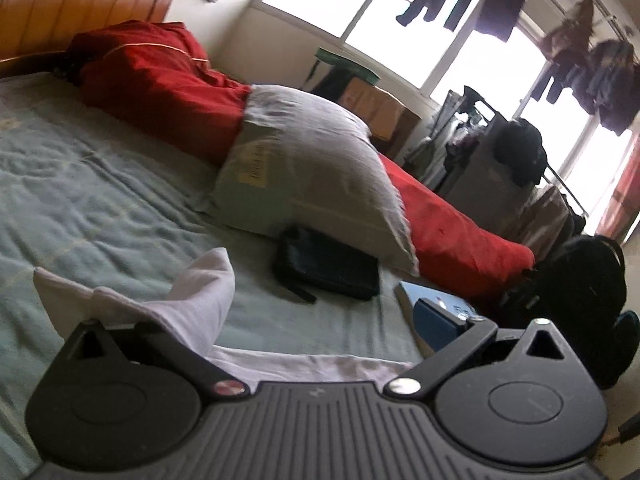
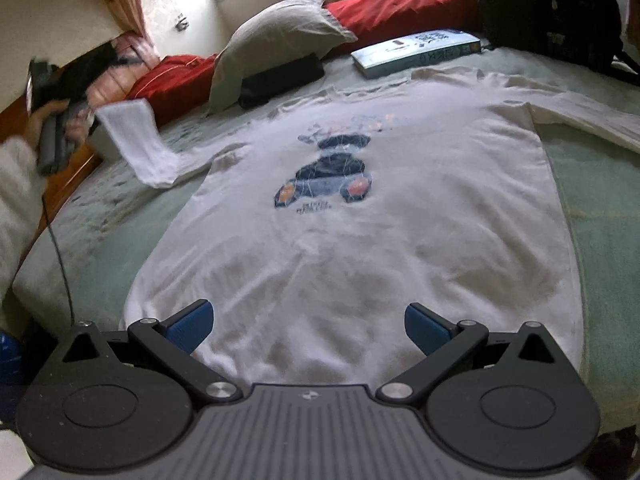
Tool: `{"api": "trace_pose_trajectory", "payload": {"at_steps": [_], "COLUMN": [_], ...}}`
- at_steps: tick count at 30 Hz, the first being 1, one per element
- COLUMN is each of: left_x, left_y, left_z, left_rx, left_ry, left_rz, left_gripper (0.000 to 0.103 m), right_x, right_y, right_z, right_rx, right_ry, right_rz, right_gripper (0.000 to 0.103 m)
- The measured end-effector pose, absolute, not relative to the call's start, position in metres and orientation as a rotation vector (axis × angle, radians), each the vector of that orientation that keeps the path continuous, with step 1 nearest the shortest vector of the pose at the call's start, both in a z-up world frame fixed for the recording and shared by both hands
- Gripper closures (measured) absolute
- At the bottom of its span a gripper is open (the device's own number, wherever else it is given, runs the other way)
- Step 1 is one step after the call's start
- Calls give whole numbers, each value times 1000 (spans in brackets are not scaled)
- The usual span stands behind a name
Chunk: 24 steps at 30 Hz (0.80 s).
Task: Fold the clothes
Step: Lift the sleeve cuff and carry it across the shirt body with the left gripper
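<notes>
Two sets of jaws are standing apart. The right gripper is hovering with its blue pads spread wide over the hem of a white shirt, gripping nothing. The left gripper is also showing splayed fingers; one shirt sleeve is draping over its left finger and hiding that pad, so no clamping is visible. In the right wrist view a hand is holding this tool up at the bed's left side, with the sleeve lifted off the sheet. The shirt is lying flat, print upward, on the bed, its other sleeve stretching out to the right. Beyond the collar a book, a black case and a grey pillow are lying, the pillow resting against a red quilt.
</notes>
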<state>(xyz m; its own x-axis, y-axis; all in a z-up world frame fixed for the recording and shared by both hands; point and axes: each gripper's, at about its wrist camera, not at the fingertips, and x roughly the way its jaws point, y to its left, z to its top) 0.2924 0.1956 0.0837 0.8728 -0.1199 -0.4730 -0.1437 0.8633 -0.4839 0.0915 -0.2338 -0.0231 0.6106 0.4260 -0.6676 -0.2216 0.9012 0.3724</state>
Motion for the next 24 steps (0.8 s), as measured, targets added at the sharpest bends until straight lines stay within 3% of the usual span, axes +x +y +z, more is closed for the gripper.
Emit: {"api": "trace_pose_trajectory", "payload": {"at_steps": [24], "left_x": [351], "left_y": [1], "left_z": [109], "left_rx": [-374], "left_ry": [614], "left_rz": [-99], "left_gripper": [1], "right_x": [59], "right_y": [-305], "right_z": [-32], "right_rx": [311], "right_ry": [766], "right_rz": [408], "right_gripper": [0]}}
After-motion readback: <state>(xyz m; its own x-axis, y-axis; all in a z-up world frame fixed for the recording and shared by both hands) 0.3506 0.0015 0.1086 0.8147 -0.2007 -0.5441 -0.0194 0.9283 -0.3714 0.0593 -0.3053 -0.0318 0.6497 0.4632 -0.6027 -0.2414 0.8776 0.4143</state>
